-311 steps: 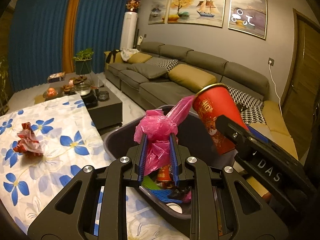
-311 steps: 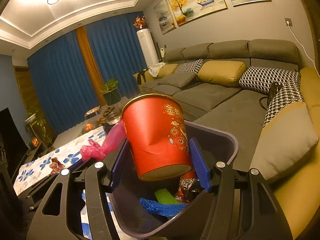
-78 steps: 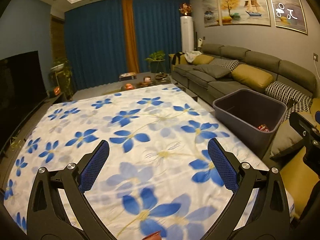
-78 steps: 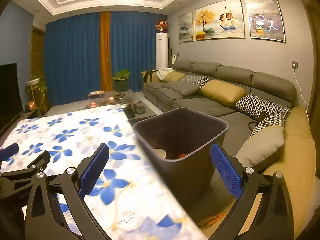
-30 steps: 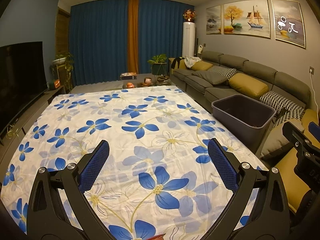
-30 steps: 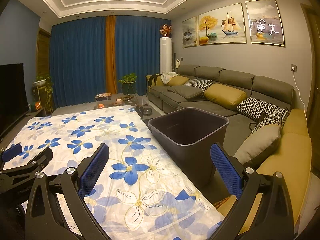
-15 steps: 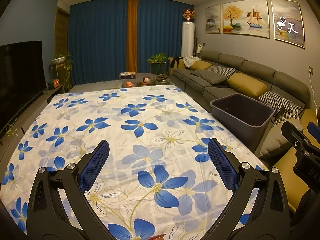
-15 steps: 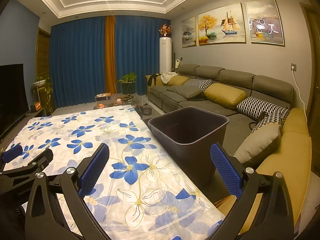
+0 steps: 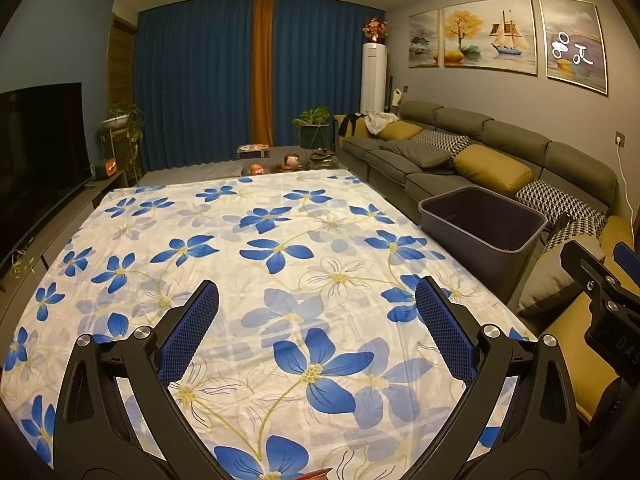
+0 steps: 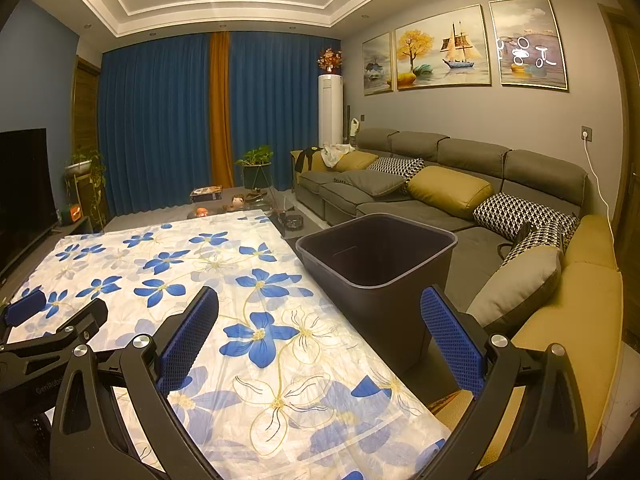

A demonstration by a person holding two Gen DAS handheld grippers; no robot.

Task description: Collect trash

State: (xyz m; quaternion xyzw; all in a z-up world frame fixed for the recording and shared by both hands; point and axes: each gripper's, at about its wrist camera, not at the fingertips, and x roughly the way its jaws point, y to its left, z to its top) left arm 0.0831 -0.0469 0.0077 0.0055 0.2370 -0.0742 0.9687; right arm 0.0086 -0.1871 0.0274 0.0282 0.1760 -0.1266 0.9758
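A dark grey bin (image 9: 486, 224) stands at the right edge of the table with the white, blue-flowered cloth (image 9: 256, 264); it also shows in the right wrist view (image 10: 380, 256). Its contents are hidden from both views. My left gripper (image 9: 316, 328) is open and empty above the near part of the cloth. My right gripper (image 10: 320, 330) is open and empty, near the table's right edge and short of the bin. A small red scrap (image 9: 316, 473) peeks in at the bottom edge of the left wrist view.
A grey sofa (image 10: 440, 184) with yellow and patterned cushions runs along the right wall behind the bin. A low coffee table (image 9: 288, 164) with small items lies beyond the table's far end. A TV (image 9: 40, 148) stands on the left.
Both grippers have drawn back slightly from the bin and table over the last second; the view is nearly steady. Earlier they held a pink bag and a red cup over the bin; now both are empty.
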